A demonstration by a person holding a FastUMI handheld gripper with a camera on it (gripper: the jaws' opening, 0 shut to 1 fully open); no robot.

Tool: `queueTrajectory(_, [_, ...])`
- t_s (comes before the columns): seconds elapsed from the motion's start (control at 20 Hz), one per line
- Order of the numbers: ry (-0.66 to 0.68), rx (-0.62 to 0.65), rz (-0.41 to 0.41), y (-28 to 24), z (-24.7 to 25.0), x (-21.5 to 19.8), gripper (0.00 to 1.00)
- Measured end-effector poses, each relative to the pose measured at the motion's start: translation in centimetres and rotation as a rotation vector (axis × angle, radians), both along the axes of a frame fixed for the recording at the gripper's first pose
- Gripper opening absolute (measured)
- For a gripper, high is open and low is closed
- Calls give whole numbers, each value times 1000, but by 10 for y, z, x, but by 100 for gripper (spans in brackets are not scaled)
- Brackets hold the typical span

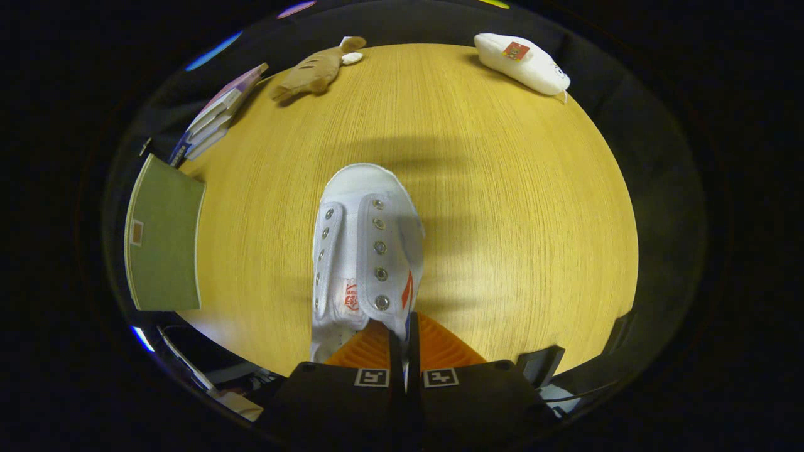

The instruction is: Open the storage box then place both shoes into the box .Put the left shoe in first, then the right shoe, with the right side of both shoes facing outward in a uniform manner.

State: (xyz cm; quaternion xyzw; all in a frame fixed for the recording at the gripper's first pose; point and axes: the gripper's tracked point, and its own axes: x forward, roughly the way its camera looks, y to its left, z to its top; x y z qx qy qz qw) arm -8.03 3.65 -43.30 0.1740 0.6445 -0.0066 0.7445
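White shoe, red-logo tongue, clamped in tongs.

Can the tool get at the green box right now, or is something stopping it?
Probably not yet. The tool is shut on the white shoe's side wall, so it is occupied. The green box lies off to one side on the table, nothing between them.

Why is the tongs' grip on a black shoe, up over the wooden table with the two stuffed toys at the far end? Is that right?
Nearly. The shoe is white, not black, as the gripper view shows. The rest stands: the tongs are shut on its side wall at the heel end, over the wooden table, with the brown toy and the white toy at the far end.
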Motion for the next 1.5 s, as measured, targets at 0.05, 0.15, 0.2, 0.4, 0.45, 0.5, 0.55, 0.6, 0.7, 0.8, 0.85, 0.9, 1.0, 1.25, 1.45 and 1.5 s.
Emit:
queueTrajectory(0.05, [-11, 26, -25, 3, 7, 2, 5])
queueTrajectory(0.15, [-33, 79, -51, 15, 25, 9, 5])
queueTrajectory(0.2, [-47, 95, -55, 20, 32, 13, 5])
queueTrajectory(0.4, [-61, 108, -44, 30, 45, 20, 5])
queueTrajectory(0.45, [-55, 105, -45, 30, 42, 20, 5])
queueTrajectory(0.5, [-55, 96, -29, 31, 37, 19, 5])
queueTrajectory(0.55, [-53, 70, -7, 30, 32, 15, 5])
queueTrajectory(0.6, [-62, 34, 13, 27, 26, 12, 5])
queueTrajectory(0.7, [-94, -64, 72, 22, 13, 9, 5])
queueTrajectory(0.8, [-142, -163, 129, 14, -1, 8, 5])
queueTrajectory(0.85, [-177, -201, 143, 11, -5, 9, 5])
queueTrajectory(0.9, [-212, -223, 155, 9, -6, 12, 5])
queueTrajectory(1.0, [-297, -262, 188, 4, -8, 18, 5])
queueTrajectory(1.25, [-375, -265, 241, 0, -15, 28, 12])
queueTrajectory(1.45, [-411, -222, 263, 3, -11, 34, 15])
queueTrajectory(1.5, [-418, -233, 271, -1, -13, 37, 16])
